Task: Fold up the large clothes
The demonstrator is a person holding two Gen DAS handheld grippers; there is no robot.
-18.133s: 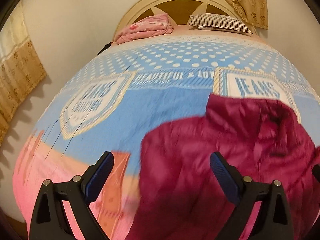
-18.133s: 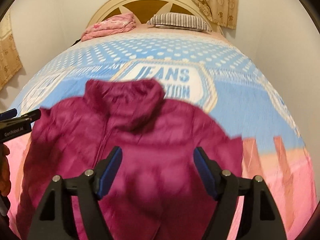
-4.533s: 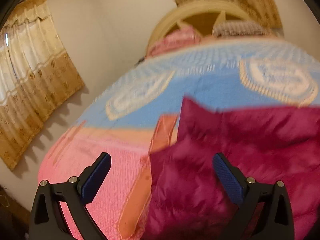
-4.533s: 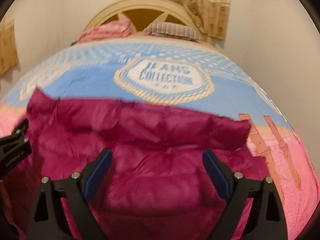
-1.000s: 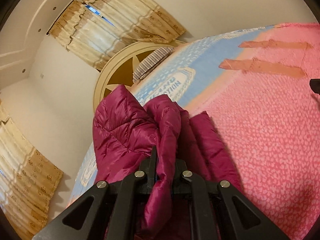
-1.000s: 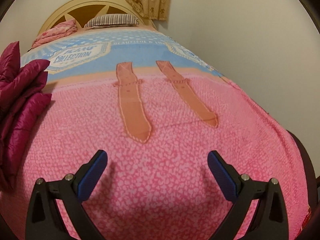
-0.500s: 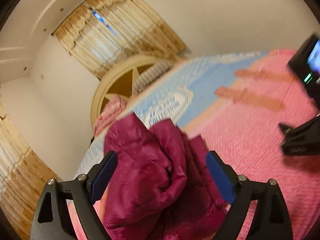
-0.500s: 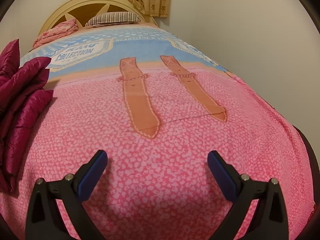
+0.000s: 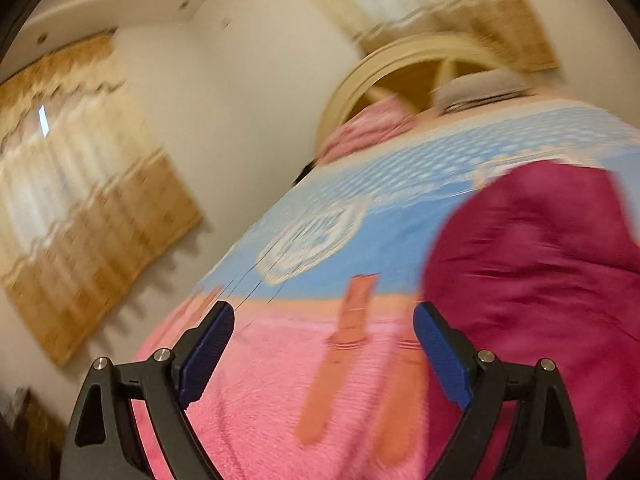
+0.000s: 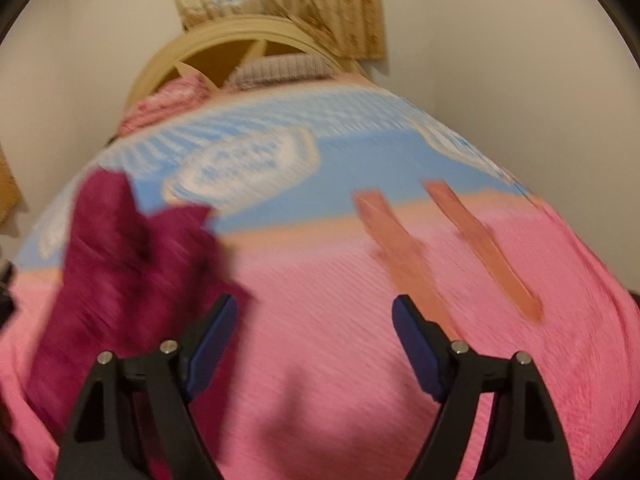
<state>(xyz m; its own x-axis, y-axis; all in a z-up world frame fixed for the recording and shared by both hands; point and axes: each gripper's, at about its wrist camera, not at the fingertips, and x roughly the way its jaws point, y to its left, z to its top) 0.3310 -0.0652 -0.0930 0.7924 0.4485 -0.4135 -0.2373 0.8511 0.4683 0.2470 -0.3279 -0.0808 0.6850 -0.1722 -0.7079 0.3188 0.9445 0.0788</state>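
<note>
The maroon puffer jacket (image 9: 536,272) lies bundled on the bed, at the right of the left wrist view and at the left of the right wrist view (image 10: 120,256). My left gripper (image 9: 324,344) is open and empty, held above the pink part of the blanket just left of the jacket. My right gripper (image 10: 314,340) is open and empty, above the pink blanket to the right of the jacket. Both views are blurred by motion.
The bed is covered by a pink and blue blanket (image 10: 360,320) with orange strap prints. A pink folded cloth (image 10: 168,104) and a striped pillow (image 10: 280,66) lie by the cream headboard (image 10: 240,36). Curtains (image 9: 80,184) hang on the left wall.
My left gripper has let go of the jacket, opened and swung left and back. The right gripper view has turned left, bringing the jacket further into view.
</note>
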